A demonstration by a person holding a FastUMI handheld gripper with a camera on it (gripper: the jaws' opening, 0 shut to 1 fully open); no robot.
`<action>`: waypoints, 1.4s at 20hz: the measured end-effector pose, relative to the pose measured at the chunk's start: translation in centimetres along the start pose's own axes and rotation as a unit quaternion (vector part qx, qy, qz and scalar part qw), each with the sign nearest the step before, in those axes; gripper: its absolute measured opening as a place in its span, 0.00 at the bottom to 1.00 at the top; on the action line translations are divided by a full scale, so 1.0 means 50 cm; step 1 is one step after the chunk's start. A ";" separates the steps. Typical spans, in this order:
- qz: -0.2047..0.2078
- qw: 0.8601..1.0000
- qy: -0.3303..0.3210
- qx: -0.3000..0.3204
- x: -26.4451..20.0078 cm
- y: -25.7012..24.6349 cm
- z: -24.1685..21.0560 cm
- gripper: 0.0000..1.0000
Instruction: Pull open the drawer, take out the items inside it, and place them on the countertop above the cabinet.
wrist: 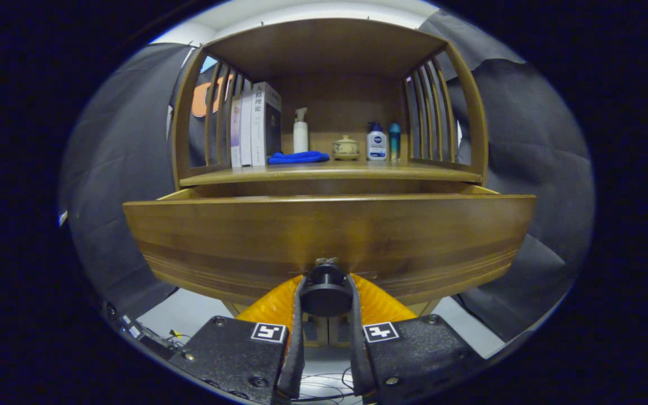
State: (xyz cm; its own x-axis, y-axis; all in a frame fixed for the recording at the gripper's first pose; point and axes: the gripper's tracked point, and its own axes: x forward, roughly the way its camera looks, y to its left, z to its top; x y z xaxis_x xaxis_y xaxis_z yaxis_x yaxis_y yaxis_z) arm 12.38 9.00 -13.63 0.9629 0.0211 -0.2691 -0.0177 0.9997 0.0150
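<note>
A wooden cabinet's drawer stands pulled out toward me, its broad front panel just ahead of the fingers. A round dark knob sticks out from the middle of the panel's lower edge. My gripper is shut on that knob, one finger pressing on each side. From this low angle the drawer's inside is hidden behind its front. Above it runs the countertop, under a slatted wooden hutch.
On the countertop stand several books, a folded blue cloth, a white pump bottle, a small lidded pot, a white-and-blue pump bottle and a teal bottle. Cables lie on the floor below left.
</note>
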 end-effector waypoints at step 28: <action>0.001 0.998 -0.054 -0.015 -0.228 -0.066 0.004 0.90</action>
State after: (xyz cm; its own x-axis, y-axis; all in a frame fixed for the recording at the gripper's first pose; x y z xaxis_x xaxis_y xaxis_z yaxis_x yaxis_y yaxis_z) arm 1.50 5.46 -10.42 0.9863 0.0235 -0.1631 -0.0263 0.9995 -0.0146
